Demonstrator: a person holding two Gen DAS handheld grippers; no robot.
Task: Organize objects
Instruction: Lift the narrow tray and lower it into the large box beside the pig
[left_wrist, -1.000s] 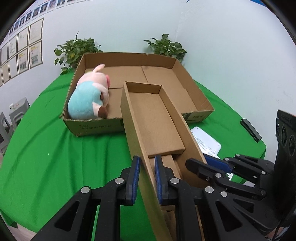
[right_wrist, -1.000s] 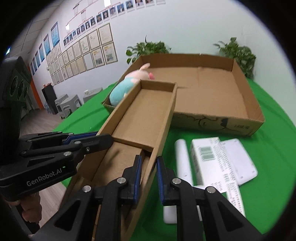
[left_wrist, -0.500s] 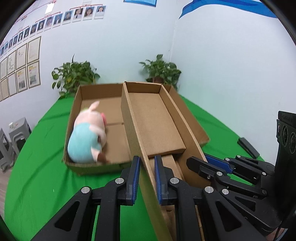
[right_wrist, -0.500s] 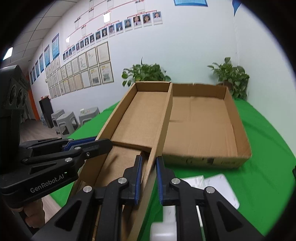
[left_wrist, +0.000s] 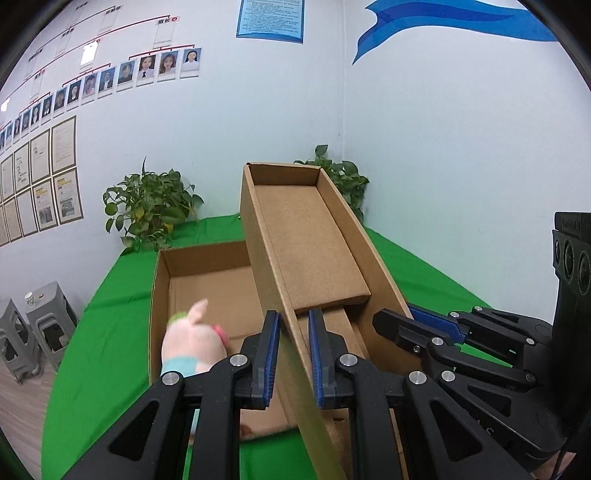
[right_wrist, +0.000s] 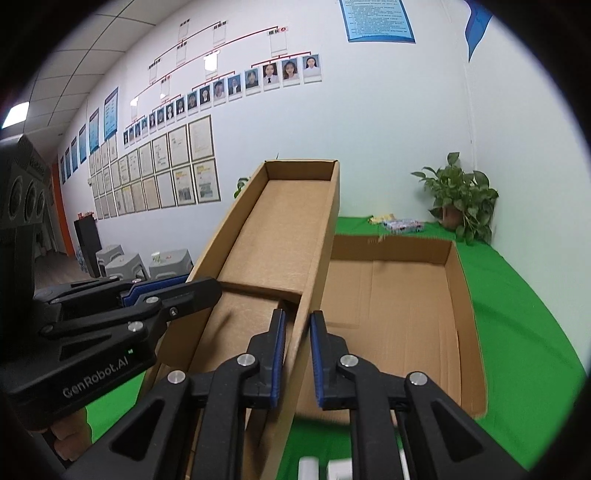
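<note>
I am carrying the narrow box (left_wrist: 310, 236), tilted up over the big tray (left_wrist: 207, 273). My left tool (left_wrist: 291, 354) is clamped on its left wall and my right tool (right_wrist: 297, 354) pinches its right wall. I judge the carry is midway; next I must lower it level into the bare half of the tray, beside the plush pig (left_wrist: 192, 345). I count one narrow box, one tray, one pig, two plants, on the green surface (right_wrist: 517, 314).
</note>
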